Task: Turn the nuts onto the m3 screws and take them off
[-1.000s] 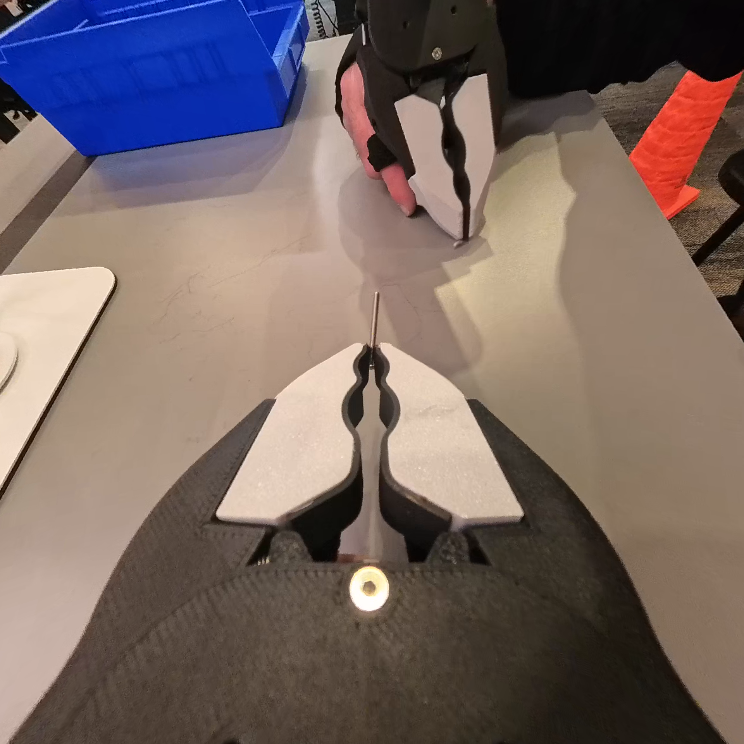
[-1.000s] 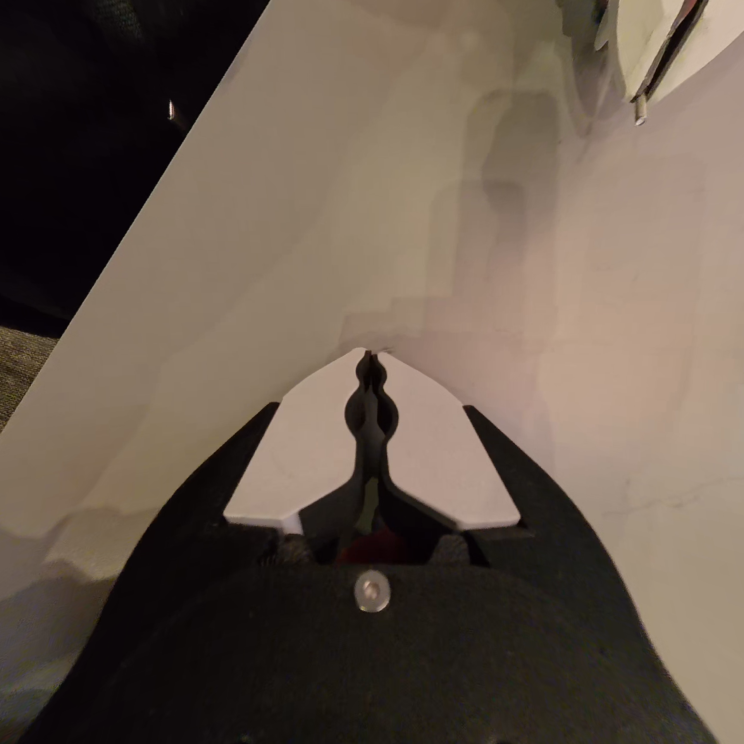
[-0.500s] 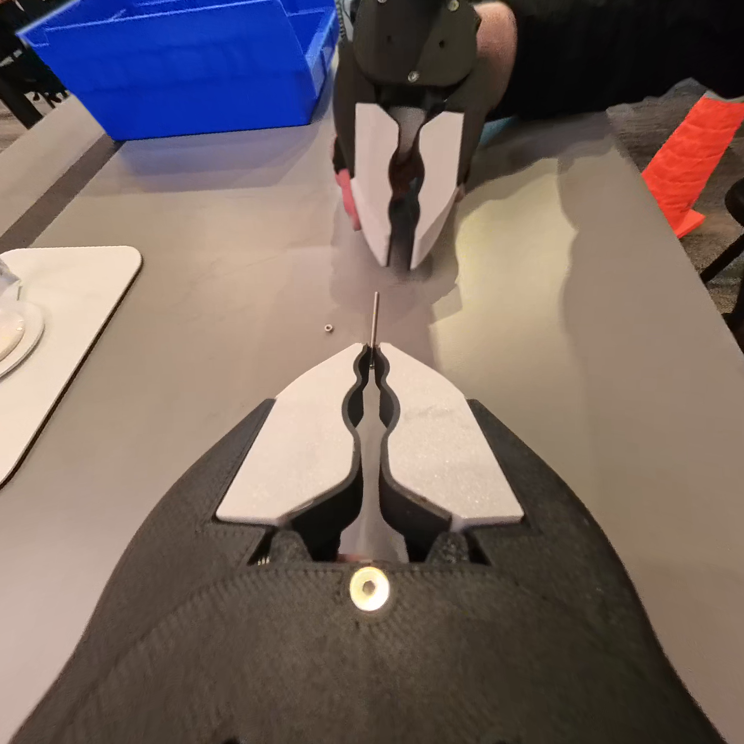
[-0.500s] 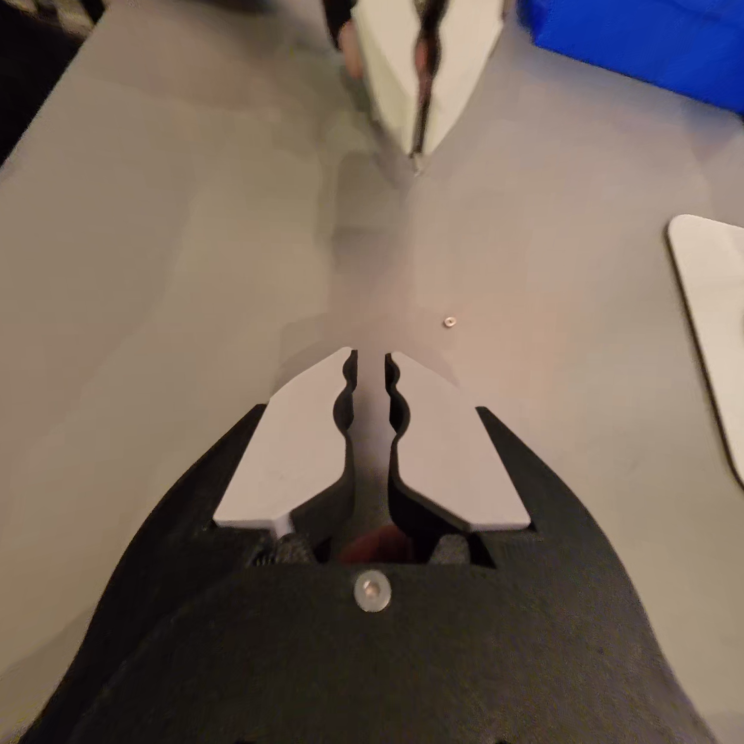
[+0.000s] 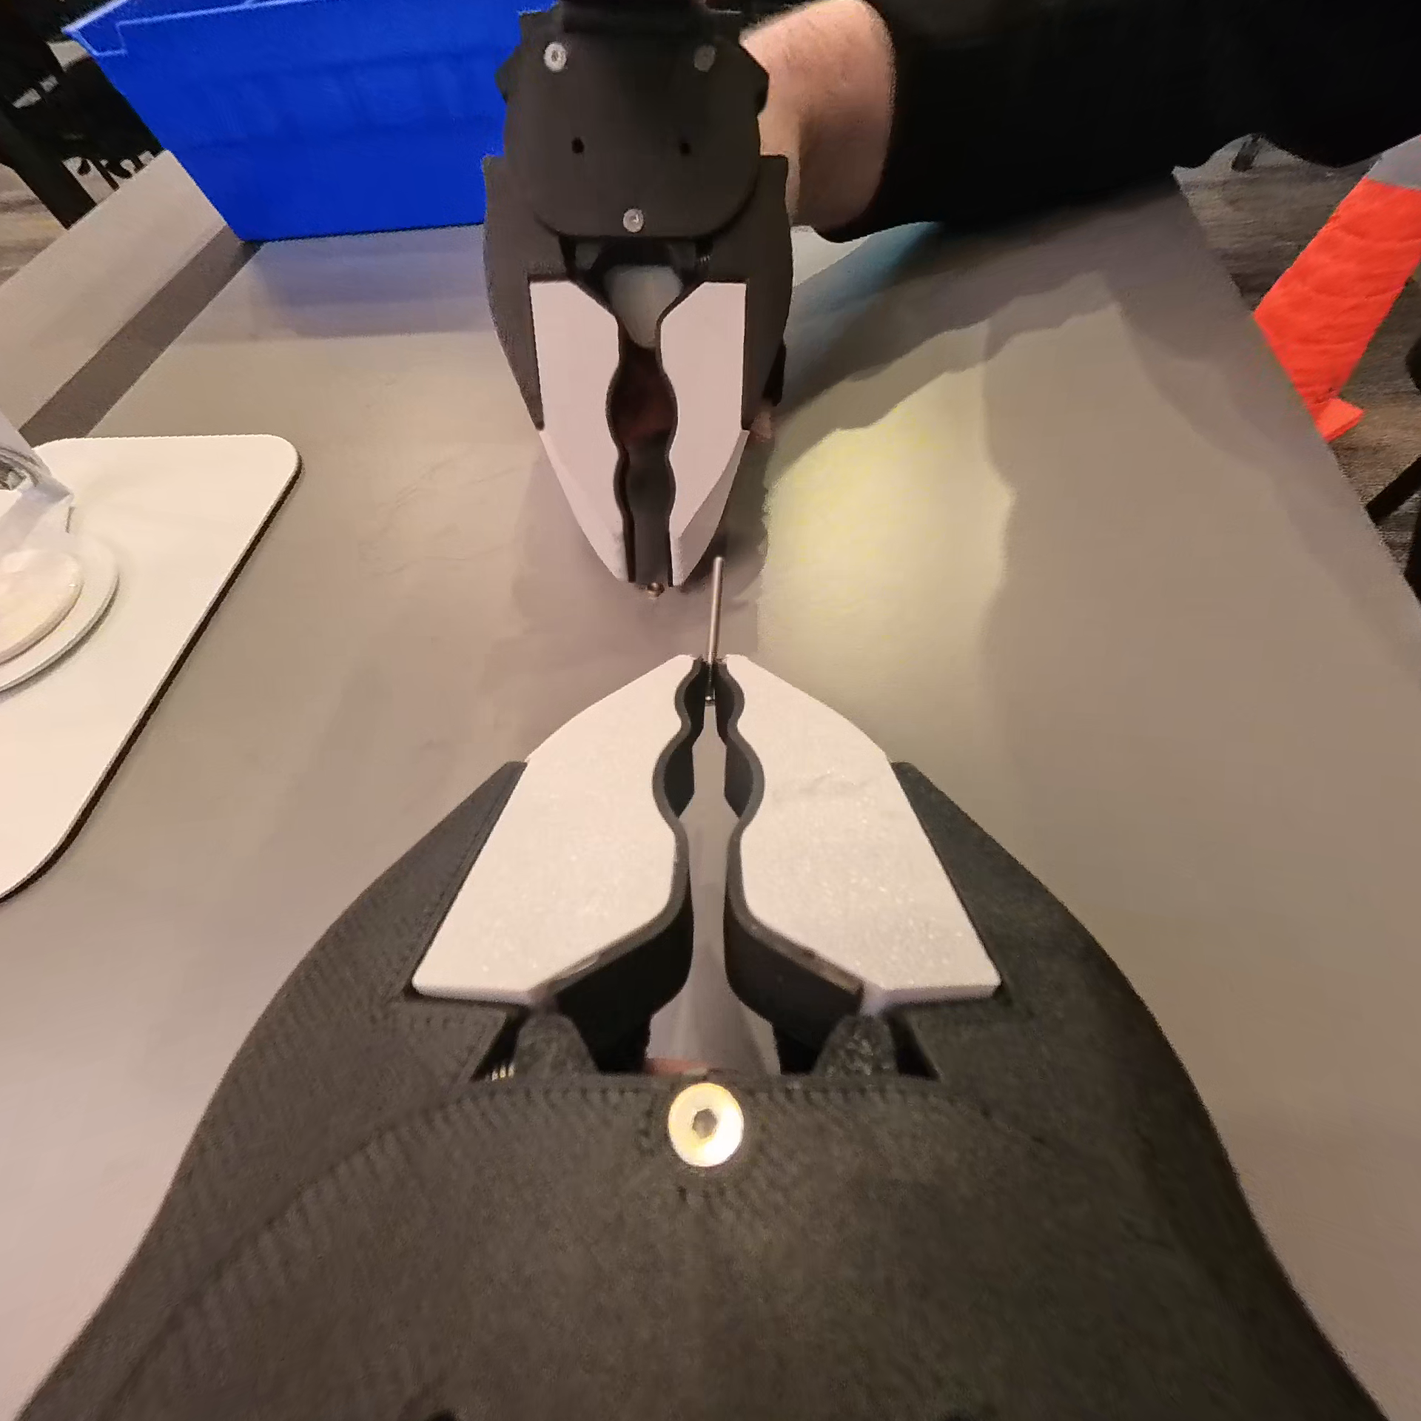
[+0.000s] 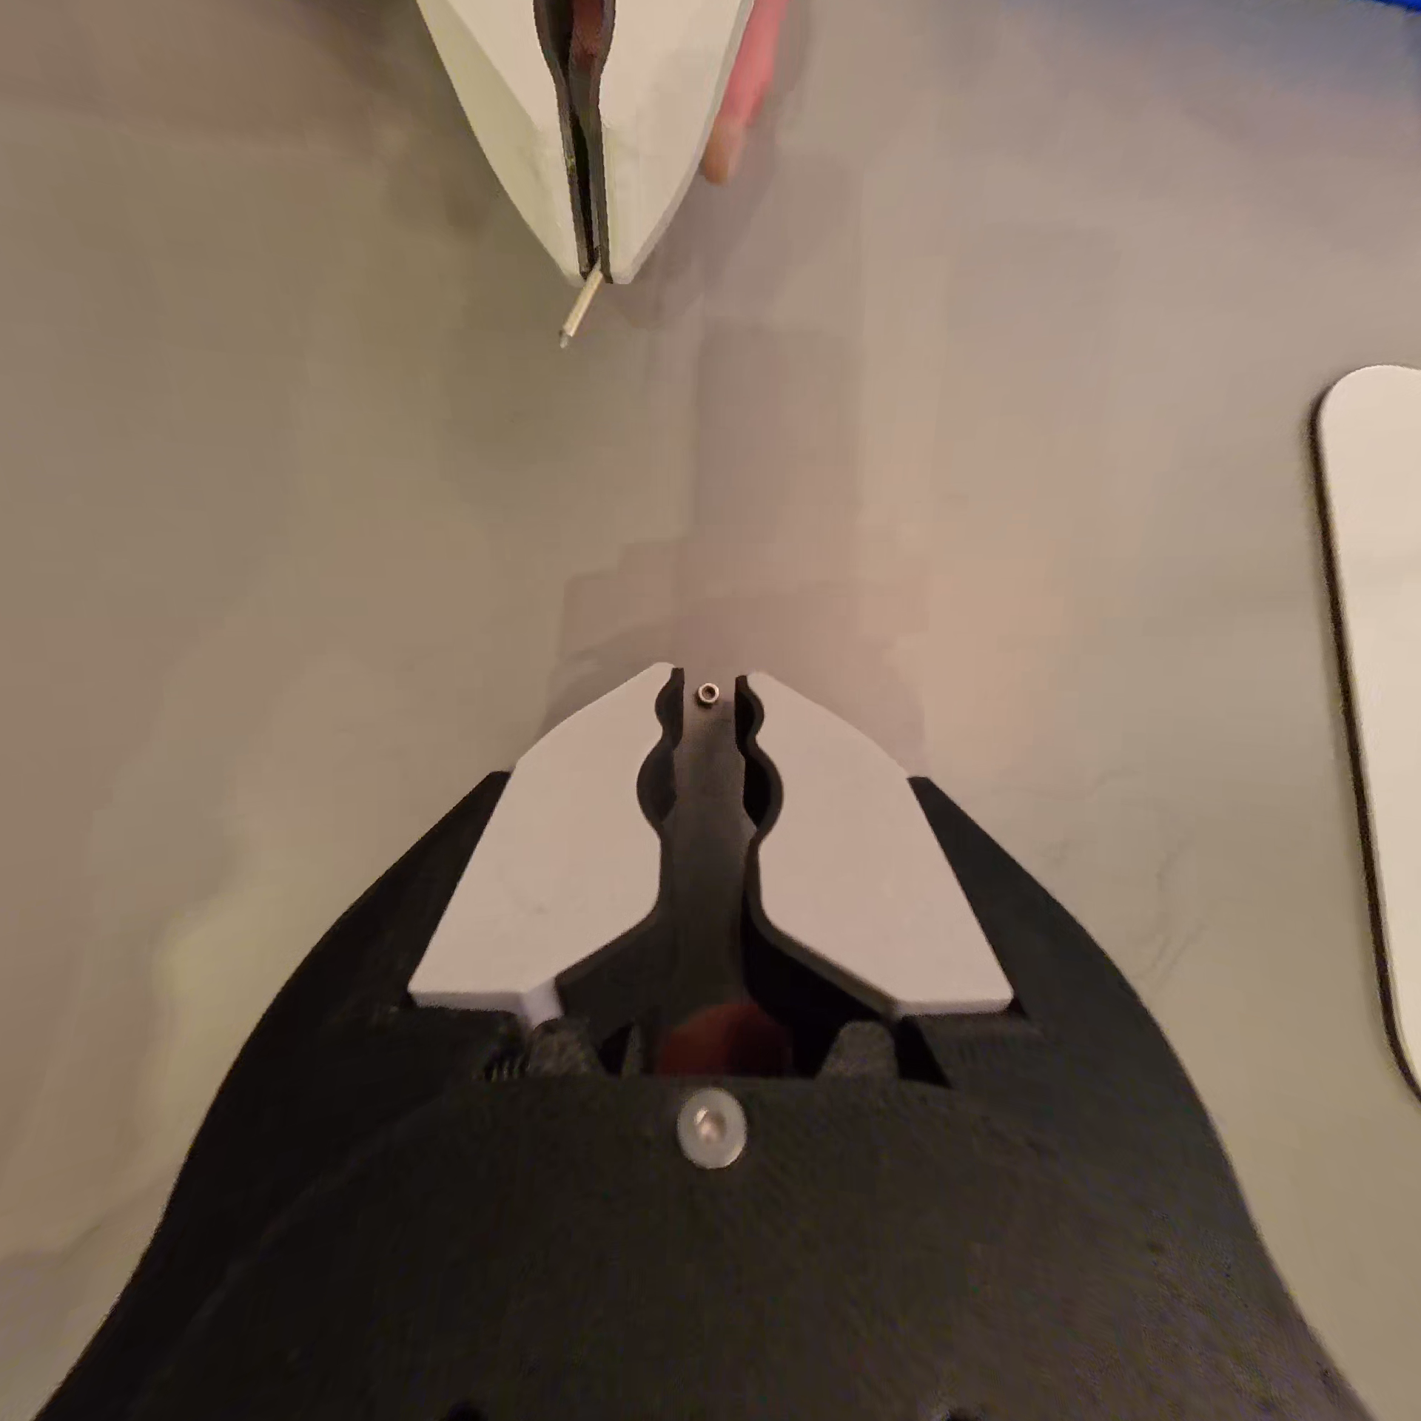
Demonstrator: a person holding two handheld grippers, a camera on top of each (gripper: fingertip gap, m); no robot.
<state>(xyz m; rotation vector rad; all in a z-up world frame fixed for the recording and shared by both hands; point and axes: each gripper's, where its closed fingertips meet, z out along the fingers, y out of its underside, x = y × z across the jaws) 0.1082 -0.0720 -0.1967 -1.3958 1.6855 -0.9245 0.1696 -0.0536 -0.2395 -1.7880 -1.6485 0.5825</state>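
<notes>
My left gripper (image 5: 711,667) is shut on a thin M3 screw (image 5: 716,615) that sticks forward from its tips, above the grey table (image 5: 1000,692). My right gripper (image 6: 706,680) is open, tips down on the table, with a tiny metal nut (image 6: 705,694) lying between its fingertips, apart from both. In the left wrist view the right gripper (image 5: 652,578) faces me just left of the screw's tip, with the nut (image 5: 655,588) under it. In the right wrist view the left gripper (image 6: 592,277) is at the top with the screw (image 6: 578,311).
A blue bin (image 5: 307,115) stands at the far left. A white mat (image 5: 154,615), also at the right edge of the right wrist view (image 6: 1376,692), carries a clear jar (image 5: 31,554). An orange cone (image 5: 1346,292) stands off the table's right edge. My right fingertips sit around 9 cm from my left ones.
My right gripper has opened, swung round to face the left one and come down with its fingers either side of the nut on the table. My left gripper still holds the screw.
</notes>
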